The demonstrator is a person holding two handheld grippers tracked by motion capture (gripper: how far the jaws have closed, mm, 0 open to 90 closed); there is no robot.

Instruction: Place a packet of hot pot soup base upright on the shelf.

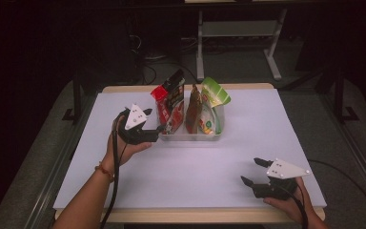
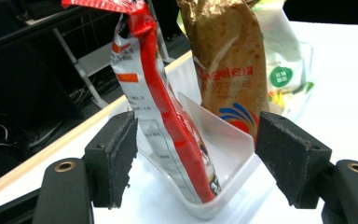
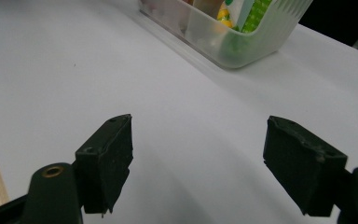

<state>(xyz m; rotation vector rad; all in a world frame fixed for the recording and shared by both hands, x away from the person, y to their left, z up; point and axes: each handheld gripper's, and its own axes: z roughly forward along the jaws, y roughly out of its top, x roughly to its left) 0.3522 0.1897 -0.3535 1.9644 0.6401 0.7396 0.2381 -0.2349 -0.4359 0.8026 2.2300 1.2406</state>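
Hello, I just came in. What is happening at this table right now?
A person holds a two-jaw gripper in each hand at a white-covered table. The left gripper is at the left end of a clear plastic bin, its jaws open on either side of a red snack packet standing in the bin. A brown packet and a green and white packet also stand there. The right gripper is open over the bare cloth, holding nothing.

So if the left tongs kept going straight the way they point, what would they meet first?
Probably the red snack bag standing at the near end of the clear plastic bin; the left tongs are open and straddle that end, though depth is hard to judge.
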